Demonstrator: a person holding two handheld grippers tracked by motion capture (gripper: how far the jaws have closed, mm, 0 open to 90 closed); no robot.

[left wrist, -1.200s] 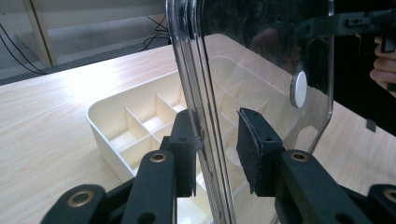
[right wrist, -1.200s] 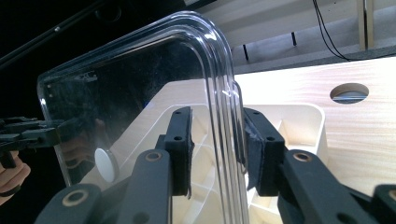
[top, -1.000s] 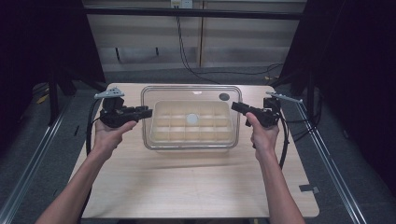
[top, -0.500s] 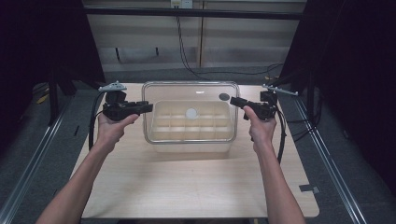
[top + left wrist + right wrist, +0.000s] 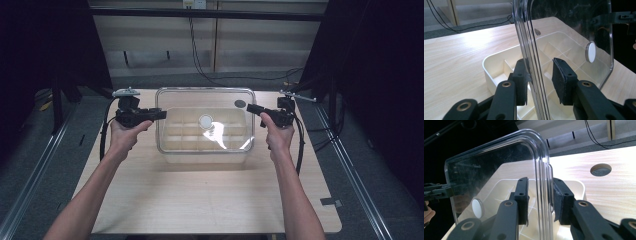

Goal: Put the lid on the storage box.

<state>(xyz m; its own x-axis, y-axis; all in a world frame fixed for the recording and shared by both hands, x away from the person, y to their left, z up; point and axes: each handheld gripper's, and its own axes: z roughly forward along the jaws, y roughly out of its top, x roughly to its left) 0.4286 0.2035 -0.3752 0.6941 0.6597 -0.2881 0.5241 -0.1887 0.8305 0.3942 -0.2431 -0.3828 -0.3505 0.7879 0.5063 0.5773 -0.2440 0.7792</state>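
step: clear lid (image 5: 205,120) carried by both short ends over the cream compartment tray (image 5: 205,150), mid-counter toward the far edge | left tool (image 5: 540,80): jaws have just been opening, gap at one pad | right tool (image 5: 540,200): jaws just closing, astride the rim | next: level lid, line up corners, lower squarely

lid (image 5: 205,120): shifted toward counter's far edge, over tray (image 5: 202,150) | left gripper (image 5: 159,114): moved along with it, jaws just opening, lid edge between them | right gripper (image 5: 251,109): moved along too, jaws just closing on lid edge
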